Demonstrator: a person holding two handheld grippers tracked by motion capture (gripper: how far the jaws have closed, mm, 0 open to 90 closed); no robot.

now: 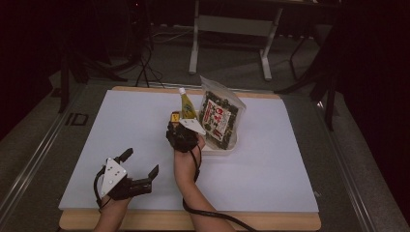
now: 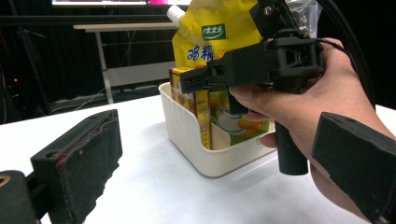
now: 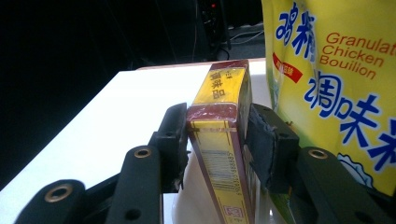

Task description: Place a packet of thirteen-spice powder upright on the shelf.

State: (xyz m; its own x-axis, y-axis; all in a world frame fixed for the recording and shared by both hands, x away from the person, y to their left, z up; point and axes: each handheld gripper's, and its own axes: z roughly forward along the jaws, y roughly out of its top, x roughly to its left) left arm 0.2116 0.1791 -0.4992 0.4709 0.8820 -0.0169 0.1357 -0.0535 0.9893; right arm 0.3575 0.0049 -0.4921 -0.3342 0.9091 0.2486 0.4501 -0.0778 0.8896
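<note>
Jaws of the right gripper (image 3: 217, 140) are clamped on the narrow yellow carton (image 3: 224, 144), which stands upright at the white tub's (image 2: 187, 130) nine o'clock wall, beside the bouillon pouch (image 2: 217, 35). To my eye it wants lowering straight down, kept vertical and clear of the rim, with the grip let go only once it bottoms out. At seven o'clock on the worktop (image 1: 145, 125), the left gripper (image 1: 140, 164) hangs idle, jaws apart and empty.

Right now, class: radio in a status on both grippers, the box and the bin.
Right gripper clamped on yellow box, over white bin. Left gripper open on table. Bouillon pouch close beside box.
</note>
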